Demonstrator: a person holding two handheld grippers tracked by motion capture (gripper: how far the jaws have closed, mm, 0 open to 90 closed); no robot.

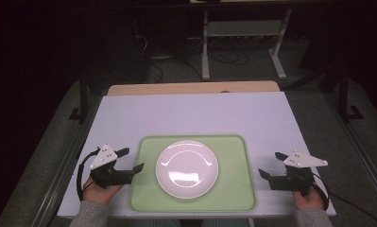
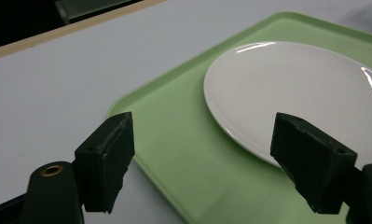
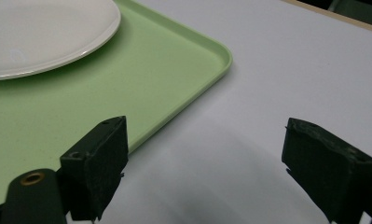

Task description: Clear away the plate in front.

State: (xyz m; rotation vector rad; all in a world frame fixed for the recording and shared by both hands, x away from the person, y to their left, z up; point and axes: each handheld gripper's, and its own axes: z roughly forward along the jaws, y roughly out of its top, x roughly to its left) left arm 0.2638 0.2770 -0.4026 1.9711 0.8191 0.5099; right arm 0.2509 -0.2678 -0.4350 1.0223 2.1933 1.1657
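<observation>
Left gripper point(image 1: 131, 159), jaws spread and empty, straddles the left rim of green tray point(image 1: 233, 189) carrying centred white plate point(image 1: 187, 169); right gripper point(image 1: 272, 165), likewise spread, waits just off the right rim, probably readying a two-sided lift.

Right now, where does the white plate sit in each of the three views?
High view: white plate lies centred on the green tray.
Left gripper view: plate at upper right.
Right gripper view: plate at upper left.
Shared landmark: the tray's raised rim.
</observation>
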